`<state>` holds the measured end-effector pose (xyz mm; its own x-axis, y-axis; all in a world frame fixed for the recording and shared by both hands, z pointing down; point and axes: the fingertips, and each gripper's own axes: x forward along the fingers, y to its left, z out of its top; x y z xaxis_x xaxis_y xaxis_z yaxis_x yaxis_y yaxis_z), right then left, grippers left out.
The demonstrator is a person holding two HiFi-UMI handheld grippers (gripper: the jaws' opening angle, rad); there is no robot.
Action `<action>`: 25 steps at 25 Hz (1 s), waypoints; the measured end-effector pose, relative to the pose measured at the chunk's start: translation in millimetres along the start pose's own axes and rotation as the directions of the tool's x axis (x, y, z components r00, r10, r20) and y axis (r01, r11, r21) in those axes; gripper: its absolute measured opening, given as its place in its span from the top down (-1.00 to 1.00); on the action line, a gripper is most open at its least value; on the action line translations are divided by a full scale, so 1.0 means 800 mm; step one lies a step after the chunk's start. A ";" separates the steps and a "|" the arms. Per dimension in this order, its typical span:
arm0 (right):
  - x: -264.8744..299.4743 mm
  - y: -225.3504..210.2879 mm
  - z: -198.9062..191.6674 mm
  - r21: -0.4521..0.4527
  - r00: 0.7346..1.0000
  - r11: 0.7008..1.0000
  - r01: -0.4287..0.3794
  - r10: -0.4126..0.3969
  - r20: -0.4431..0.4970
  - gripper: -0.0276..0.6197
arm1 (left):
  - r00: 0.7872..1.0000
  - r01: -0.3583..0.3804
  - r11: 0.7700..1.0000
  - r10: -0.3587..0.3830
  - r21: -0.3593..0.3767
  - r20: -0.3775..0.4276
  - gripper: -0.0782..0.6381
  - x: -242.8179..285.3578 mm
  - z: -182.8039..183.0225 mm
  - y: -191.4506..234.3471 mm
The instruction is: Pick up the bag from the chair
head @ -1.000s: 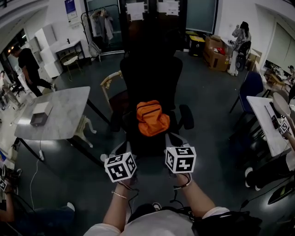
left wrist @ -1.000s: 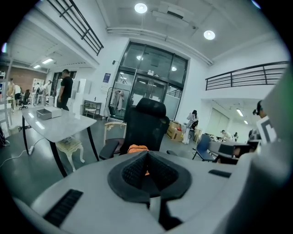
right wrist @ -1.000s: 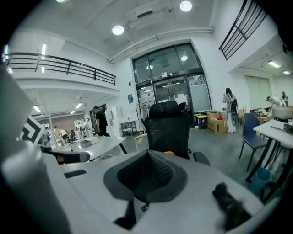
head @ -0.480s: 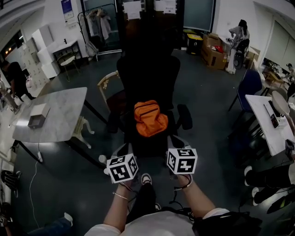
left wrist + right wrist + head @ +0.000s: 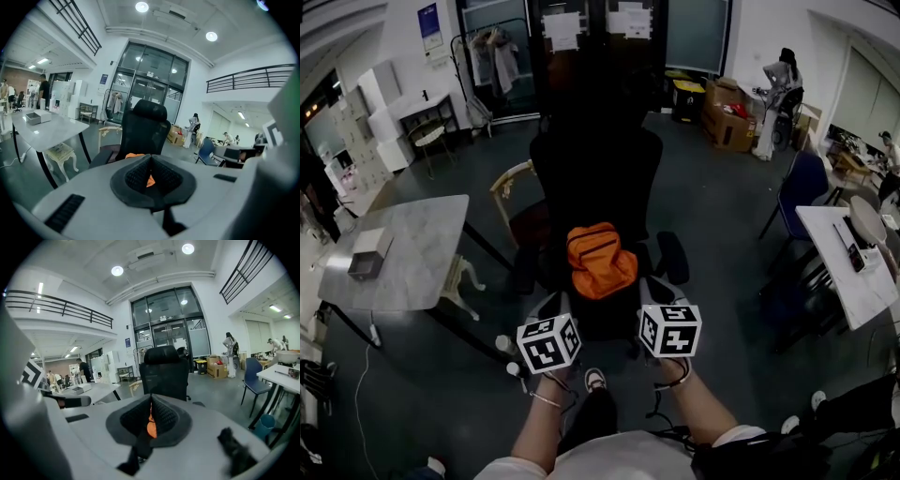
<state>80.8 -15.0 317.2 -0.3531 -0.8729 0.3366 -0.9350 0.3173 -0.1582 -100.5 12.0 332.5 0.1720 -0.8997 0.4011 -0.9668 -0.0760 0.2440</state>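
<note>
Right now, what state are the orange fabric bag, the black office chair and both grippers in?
orange fabric bag: lying on the chair seat, not gripped
black office chair: upright, bag on its seat
left gripper: shut, empty, short of the bag
right gripper: shut, empty, short of the bag

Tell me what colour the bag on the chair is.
The bag is orange, clearest in the head view.

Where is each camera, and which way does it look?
Head view: on the person's head, looking steeply down at the orange bag on the black chair; forearms, left gripper, right gripper show.
Left gripper view: on the left gripper, looking along its shut jaws at the chair.
Right gripper view: on the right gripper, same, facing the chair.
Shared: both gripper views glimpse the bag.
</note>
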 end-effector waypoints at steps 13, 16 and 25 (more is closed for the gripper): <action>0.103 -0.019 0.033 0.033 1.000 0.999 0.021 -0.021 -0.009 0.82 | 1.000 0.003 1.000 -0.002 0.026 -0.027 0.75 0.099 0.050 0.032; 0.126 -0.021 0.040 0.039 1.000 0.999 0.028 -0.027 -0.013 0.82 | 0.999 0.003 0.999 -0.002 0.034 -0.037 0.75 0.121 0.060 0.042; 0.190 -0.055 0.067 0.082 0.997 0.994 0.076 -0.075 -0.014 0.82 | 0.999 0.015 0.997 -0.012 0.071 -0.048 0.75 0.187 0.098 0.060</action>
<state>70.2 -181.3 326.0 -0.2821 -0.8890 0.3606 -0.9536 0.2185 -0.2072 -136.1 -160.0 335.1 0.1925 -0.8770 0.4402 -0.9750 -0.1204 0.1865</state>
